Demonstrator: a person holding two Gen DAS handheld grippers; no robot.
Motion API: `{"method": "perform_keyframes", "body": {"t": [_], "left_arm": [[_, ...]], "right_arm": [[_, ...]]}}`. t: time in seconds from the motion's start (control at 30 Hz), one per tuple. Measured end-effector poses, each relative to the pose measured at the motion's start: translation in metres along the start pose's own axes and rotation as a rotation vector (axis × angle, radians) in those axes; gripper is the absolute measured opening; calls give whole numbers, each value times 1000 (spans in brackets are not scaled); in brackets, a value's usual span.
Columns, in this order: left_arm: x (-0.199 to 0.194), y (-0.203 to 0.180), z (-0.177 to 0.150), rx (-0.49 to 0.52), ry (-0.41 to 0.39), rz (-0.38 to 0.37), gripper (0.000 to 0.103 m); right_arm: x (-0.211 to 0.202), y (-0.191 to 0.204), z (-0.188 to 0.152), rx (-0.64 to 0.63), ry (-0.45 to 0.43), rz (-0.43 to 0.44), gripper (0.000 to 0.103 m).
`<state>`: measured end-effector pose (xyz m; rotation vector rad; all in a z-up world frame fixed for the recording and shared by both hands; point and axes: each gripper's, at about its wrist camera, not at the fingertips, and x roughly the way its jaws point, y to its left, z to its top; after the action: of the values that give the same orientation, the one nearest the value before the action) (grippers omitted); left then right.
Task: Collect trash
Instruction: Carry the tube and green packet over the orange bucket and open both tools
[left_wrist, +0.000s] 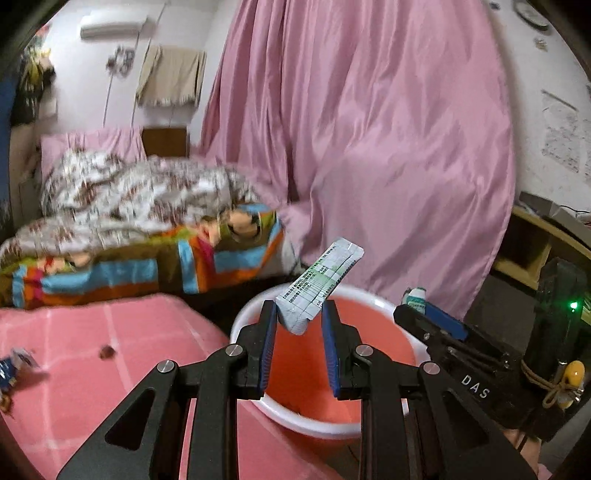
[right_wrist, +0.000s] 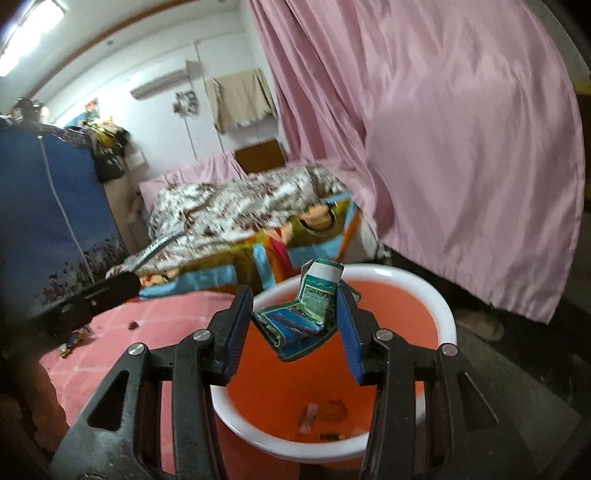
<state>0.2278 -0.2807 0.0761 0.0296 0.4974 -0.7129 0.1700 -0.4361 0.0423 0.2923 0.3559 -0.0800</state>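
My left gripper (left_wrist: 298, 310) holds a white sachet with green print (left_wrist: 321, 280) across its width between the blue pads, tilted up to the right. It hangs over a red bucket with a white rim (left_wrist: 251, 306). My right gripper (right_wrist: 294, 295) is shut on a crumpled green and blue wrapper (right_wrist: 295, 325) above the same bucket (right_wrist: 445, 306). Several small scraps (right_wrist: 317, 410) lie on the bucket's bottom. In the left wrist view the right gripper (left_wrist: 417, 310) shows at the bucket's right side. The left gripper (right_wrist: 92, 299) is a dark blur at the left of the right wrist view.
A pink checked surface (left_wrist: 92, 369) lies left of the bucket, with loose wrappers (left_wrist: 14, 365) and a small brown bit (left_wrist: 107, 350) on it. Behind are a bed with a patterned quilt (left_wrist: 140, 192), a pink curtain (left_wrist: 388, 147), a wooden desk (left_wrist: 535, 236) and a blue wardrobe (right_wrist: 48, 221).
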Motion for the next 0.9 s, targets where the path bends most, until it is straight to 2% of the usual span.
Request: {"method": "perform_keyframes", "body": {"t": [0.17, 0.4, 0.7, 0.8, 0.9], "left_arm": [[34, 0, -11, -31, 143, 3, 21], [60, 6, -30, -89, 287, -18, 21], [66, 14, -37, -147, 344, -39, 24], [64, 15, -35, -165, 338, -38, 31], [58, 18, -32, -178, 317, -28, 31]], "right_arm": [[13, -12, -8, 13, 77, -12, 53], [26, -18, -17, 28, 147, -9, 56], [32, -20, -20, 37, 194, -20, 60], [34, -23, -21, 42, 207, -22, 62], [33, -23, -21, 45, 211, -21, 66]]}}
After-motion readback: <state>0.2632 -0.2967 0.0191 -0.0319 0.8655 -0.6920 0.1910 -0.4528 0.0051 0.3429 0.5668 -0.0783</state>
